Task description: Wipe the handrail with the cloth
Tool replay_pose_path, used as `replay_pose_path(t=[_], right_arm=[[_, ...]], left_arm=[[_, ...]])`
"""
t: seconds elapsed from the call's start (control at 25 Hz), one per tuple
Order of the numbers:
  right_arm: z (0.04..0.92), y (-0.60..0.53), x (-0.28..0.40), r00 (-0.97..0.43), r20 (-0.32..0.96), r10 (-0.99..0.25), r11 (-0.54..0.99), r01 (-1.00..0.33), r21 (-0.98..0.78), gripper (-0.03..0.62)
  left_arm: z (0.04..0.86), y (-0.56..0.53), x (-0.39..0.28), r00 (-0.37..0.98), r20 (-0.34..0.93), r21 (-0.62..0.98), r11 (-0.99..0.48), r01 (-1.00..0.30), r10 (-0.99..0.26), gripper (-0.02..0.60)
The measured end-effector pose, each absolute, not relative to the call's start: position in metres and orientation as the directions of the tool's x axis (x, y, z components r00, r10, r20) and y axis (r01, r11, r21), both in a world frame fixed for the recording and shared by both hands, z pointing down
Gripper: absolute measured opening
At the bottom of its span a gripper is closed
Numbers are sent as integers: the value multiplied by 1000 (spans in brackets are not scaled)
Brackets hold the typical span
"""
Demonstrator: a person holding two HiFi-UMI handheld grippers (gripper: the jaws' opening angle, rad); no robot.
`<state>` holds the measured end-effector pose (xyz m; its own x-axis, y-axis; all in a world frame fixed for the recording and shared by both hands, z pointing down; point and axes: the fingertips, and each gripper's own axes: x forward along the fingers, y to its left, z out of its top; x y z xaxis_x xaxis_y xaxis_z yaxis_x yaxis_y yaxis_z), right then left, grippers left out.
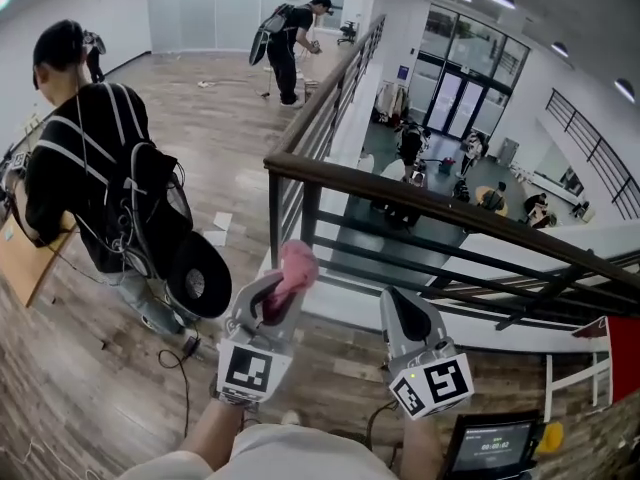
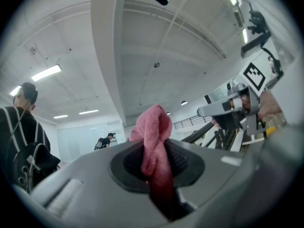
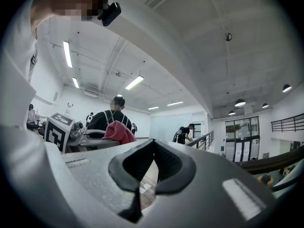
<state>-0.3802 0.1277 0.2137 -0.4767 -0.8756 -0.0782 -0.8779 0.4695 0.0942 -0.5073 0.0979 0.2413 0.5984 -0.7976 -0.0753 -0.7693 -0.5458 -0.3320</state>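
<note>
The left gripper (image 1: 283, 290) is squeezed shut on a soft pink cloth (image 1: 297, 266). A puffy bunch of the cloth sticks out past the tips. In the left gripper view, the cloth (image 2: 154, 137) runs down between the two black pads, and the left gripper (image 2: 156, 163) pinches it tight.

The long dark brown wooden handrail (image 1: 420, 200) is in front of the cloth and higher up. The cloth is not touching it. The handrail sits on black metal bars. It starts at a corner just above the left gripper and runs a long way down to the right. So a wipe would have to go along that line, from the corner end toward the right.

The left gripper is the one with the cloth, and it is close to the corner end of the handrail. It looks like it must go up and forward to lay the cloth on top.

The right gripper (image 1: 400, 303) is beside it, under the handrail. In the right gripper view, the right gripper (image 3: 153, 163) has its tips together and holds nothing.
</note>
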Motion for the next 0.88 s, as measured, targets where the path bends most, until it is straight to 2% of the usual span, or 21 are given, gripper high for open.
replay_pose_path(t=[0.16, 0.4, 0.88], right_arm=[[221, 118, -381, -465, -44, -884, 457, -882, 118, 2], [229, 103, -365, -433, -2, -901, 432, -900, 53, 2], [263, 12, -358, -468, 37, -883, 467, -883, -42, 2]], left_arm=[[248, 82, -506, 599, -63, -305, -556, -773, -798, 74], [254, 72, -493, 629, -44, -308, -588, -748, -776, 74], [278, -4, -484, 598, -12, -312, -565, -764, -801, 75]])
